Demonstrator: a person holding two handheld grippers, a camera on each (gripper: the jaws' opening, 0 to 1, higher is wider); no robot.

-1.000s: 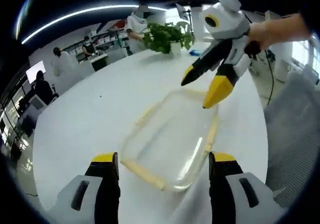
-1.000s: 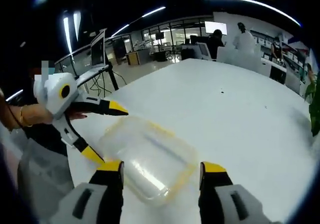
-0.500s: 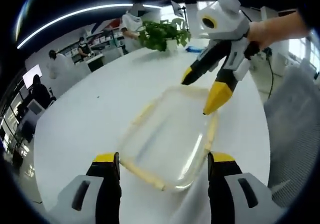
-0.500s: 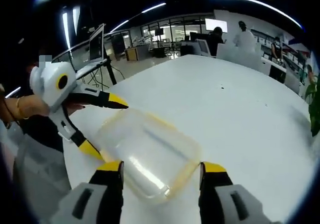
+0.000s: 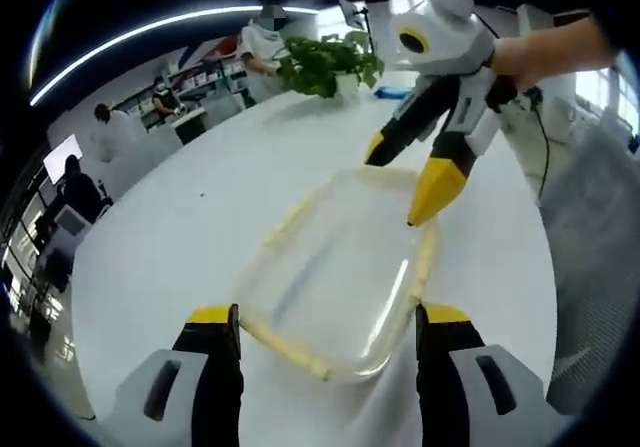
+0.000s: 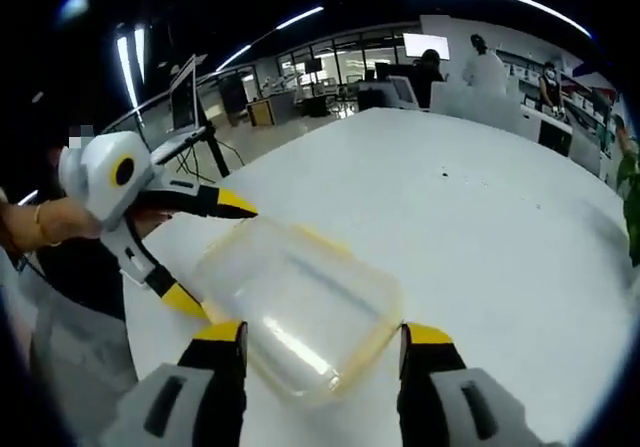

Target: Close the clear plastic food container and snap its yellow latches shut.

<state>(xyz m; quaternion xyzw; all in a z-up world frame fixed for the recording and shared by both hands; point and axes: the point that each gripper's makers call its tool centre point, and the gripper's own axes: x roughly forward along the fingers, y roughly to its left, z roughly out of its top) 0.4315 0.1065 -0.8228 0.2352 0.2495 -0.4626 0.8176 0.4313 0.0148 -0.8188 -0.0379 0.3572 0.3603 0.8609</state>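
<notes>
Container [image 5: 335, 272] between spread claws — yellow latches' [image 5: 288, 345] state blurred, indistinct.

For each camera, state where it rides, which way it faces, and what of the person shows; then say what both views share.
Left gripper view: rides on the left gripper, faces along its open jaws across the clear container toward a potted plant; the right gripper and the hand holding it show.
Right gripper view: rides on the right gripper, faces over the container toward distant desks; the left gripper and a hand show.
Shared: container, white table, opposite gripper.
</notes>
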